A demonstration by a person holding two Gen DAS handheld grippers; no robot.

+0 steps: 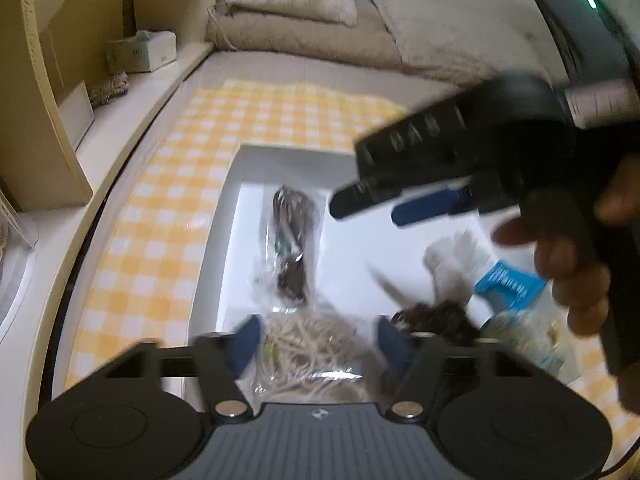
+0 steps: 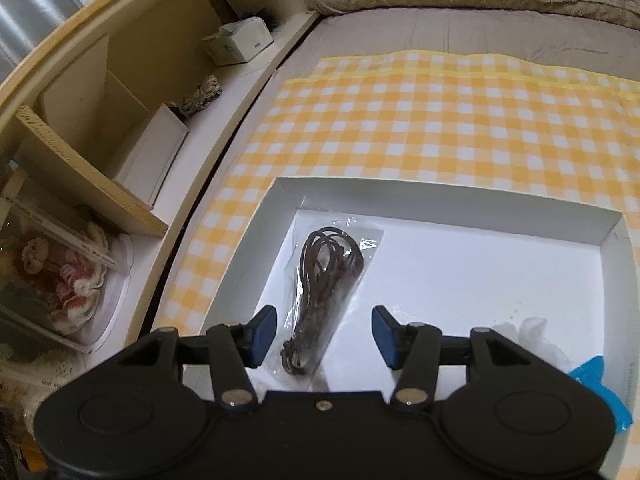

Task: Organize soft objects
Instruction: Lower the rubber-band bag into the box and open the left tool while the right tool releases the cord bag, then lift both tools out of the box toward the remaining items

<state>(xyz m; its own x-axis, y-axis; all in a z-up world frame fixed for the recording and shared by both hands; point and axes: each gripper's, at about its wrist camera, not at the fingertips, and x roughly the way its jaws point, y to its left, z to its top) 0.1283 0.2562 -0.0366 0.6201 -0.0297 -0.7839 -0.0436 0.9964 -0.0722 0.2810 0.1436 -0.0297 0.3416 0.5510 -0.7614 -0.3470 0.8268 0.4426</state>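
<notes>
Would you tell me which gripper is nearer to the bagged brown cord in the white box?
Right. The right gripper hangs over the brown cord, open jaws to either side of its near end. The left gripper sits further back, over a bagged beige cord.

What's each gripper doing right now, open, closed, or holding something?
Left gripper: jaws apart around the bagged beige cord; grip cannot be told.
Right gripper: open, holding nothing, above the bagged brown cord.
</notes>
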